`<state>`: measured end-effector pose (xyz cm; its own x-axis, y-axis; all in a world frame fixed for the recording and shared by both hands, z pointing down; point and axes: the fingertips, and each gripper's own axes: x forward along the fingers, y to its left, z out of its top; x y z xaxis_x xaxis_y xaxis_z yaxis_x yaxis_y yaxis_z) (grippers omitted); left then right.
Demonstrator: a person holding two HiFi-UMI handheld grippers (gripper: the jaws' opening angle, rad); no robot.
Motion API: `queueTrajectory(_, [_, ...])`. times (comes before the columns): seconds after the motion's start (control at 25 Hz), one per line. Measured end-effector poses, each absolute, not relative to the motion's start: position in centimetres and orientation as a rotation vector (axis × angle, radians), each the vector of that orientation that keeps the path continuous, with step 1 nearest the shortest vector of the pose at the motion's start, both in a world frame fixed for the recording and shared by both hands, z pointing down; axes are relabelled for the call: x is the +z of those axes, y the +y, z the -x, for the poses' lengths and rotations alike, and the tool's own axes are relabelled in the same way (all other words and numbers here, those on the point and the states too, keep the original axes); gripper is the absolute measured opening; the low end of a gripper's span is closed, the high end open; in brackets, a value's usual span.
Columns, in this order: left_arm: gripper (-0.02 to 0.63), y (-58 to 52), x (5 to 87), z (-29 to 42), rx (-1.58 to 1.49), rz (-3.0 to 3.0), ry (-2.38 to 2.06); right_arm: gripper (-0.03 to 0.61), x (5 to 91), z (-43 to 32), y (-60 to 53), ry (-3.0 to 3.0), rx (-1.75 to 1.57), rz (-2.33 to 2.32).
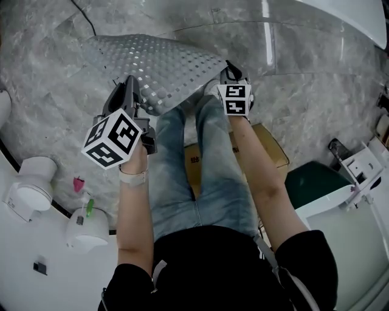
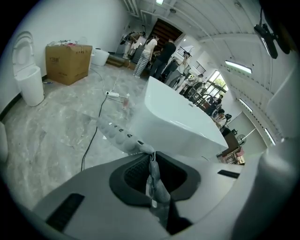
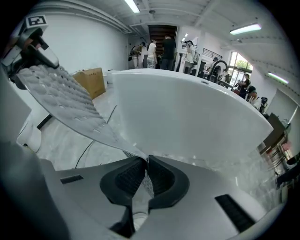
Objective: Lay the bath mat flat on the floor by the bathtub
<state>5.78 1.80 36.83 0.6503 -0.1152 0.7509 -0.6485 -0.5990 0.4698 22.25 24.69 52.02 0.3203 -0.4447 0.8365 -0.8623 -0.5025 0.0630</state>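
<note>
Left gripper pinches bath mat edge; right gripper clamps opposite corner, mat slung between 2.

The bath mat, upper centre, is grey with a regular grid of pale squares. The floor is grey, marbled. The bathtub, upper right, is white. The left gripper and right gripper carry cubes with black-and-white square markers. The person's jeans are faded blue. The cardboard box is brown.
</note>
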Motion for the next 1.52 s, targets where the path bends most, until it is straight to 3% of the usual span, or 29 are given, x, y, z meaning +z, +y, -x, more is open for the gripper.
queueTrajectory(0.48, [0.051,8.4,43.7,-15.1,0.944,-2.071,-0.448,0.046,50.5,-37.3,29.5,-0.989,0.932,-2.142])
queueTrajectory(0.84, [0.051,10.2,44.4,-20.8,0.919,-2.061,-0.39,0.046,46.3,-45.6,28.9,-0.965,0.759,-2.192])
queueTrajectory(1.12, [0.051,9.9,50.4,-21.0,1.023,-2.049,-0.396,0.051,52.8,-44.7,28.7,-1.045,0.838,-2.018])
queueTrajectory(1.52, [0.051,9.5,59.3,-17.2,1.273,-2.078,-0.362,0.063,64.2,-36.9,32.4,-1.133,1.117,-1.791])
